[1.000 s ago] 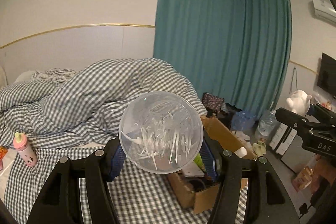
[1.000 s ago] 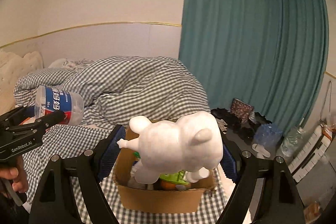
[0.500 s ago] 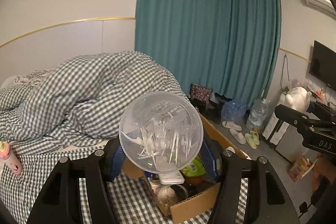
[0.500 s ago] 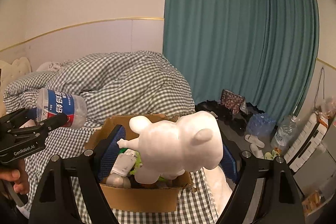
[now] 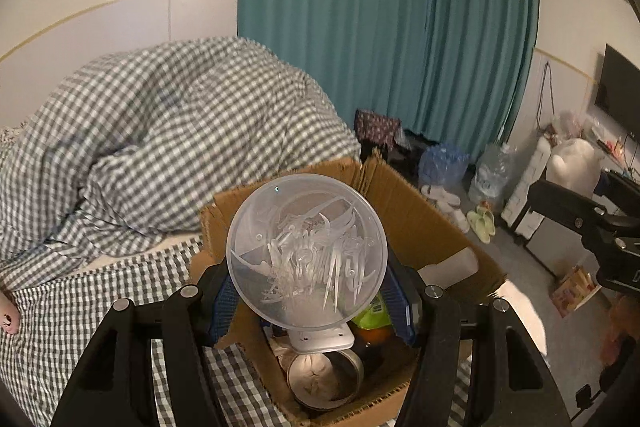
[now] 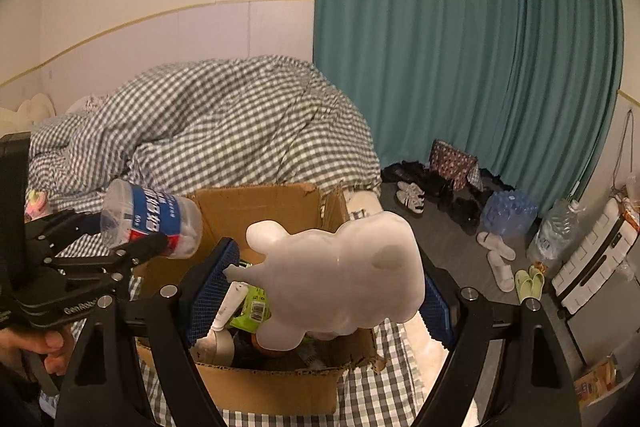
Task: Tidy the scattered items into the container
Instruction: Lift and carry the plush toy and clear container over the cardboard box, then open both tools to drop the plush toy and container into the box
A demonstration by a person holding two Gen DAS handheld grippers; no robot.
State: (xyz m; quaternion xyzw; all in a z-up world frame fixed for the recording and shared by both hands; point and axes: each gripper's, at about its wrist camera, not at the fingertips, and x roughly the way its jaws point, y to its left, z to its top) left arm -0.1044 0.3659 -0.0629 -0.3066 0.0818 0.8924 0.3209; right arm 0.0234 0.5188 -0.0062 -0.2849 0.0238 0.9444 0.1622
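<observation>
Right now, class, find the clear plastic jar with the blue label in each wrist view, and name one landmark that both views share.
Left wrist view: the clear plastic jar fills the lower centre, seen end-on, clamped by the left gripper.
Right wrist view: the jar lies sideways at left, blue label showing, beside the cardboard box.
Shared landmark: the teal curtain.

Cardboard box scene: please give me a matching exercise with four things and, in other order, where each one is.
Things:
1. clear plastic jar
2. white animal figure
3. cardboard box
4. green slippers

Places:
a. on the dark floor
b. on the checked bed sheet
c. between the left gripper's fingers
d. between the right gripper's fingers

Pairs: 1-c, 2-d, 3-b, 4-a
</observation>
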